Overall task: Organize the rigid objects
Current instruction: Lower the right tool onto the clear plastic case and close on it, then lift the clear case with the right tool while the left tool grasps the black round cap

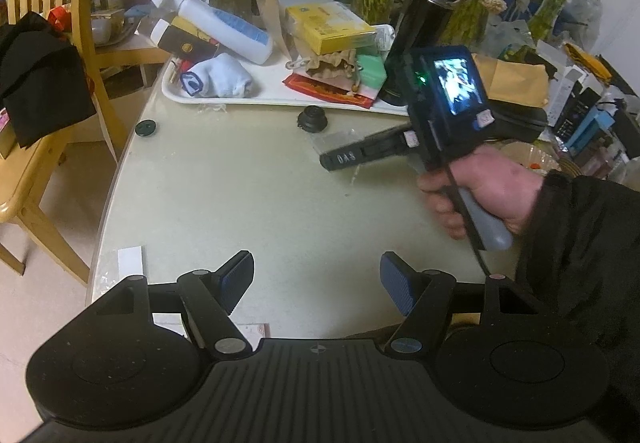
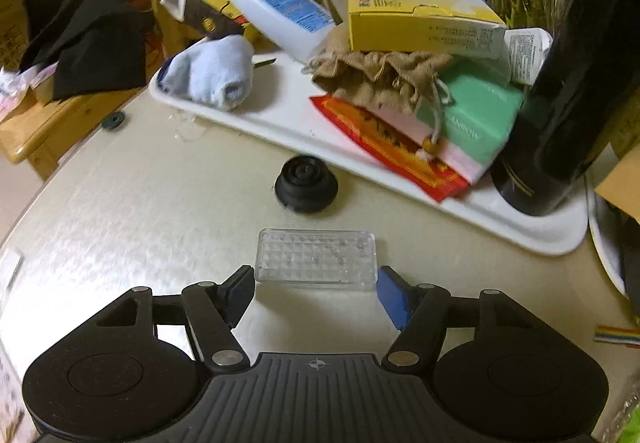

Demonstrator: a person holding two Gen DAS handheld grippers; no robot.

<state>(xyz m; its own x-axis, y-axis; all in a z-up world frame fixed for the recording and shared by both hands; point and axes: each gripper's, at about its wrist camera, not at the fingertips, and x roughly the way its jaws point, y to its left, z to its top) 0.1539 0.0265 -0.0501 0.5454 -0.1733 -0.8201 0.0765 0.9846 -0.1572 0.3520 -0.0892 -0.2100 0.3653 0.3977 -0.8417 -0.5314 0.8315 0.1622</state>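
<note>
Low in the middle of the right wrist view, a clear, faceted rectangular plastic box [image 2: 316, 259] lies flat on the pale table [image 2: 140, 211], its two short ends framed by the blue pads of the right hand-held gripper [image 2: 316, 289]. The jaws stand about half open; each pad looks to be at or just touching an end of the box, but whether they already press on it cannot be told.

The step in hand looks like gripping this box to carry it to the white plastic tray [image 2: 552, 243] that fills the upper right of the frame. To do it well, both pads should meet the short ends squarely and low, so the smooth plastic does not pivot or squirt out, and the lift should be straight up before any sideways move.

Just above the box sits a black ribbed round cap [image 2: 306, 185], close to the tray's near rim, which a forward slide could knock. The tray is crowded: a tall black bottle [image 2: 568, 91] at the right, a green box [image 2: 472, 115], and a yellow carton [image 2: 420, 19]; bare tray floor shows mainly beside the rolled white sock [image 2: 212, 73], at upper left.

In the left wrist view, the left hand-held gripper [image 1: 316, 279] hovers part open and empty over bare table at the bottom of the frame.
</note>
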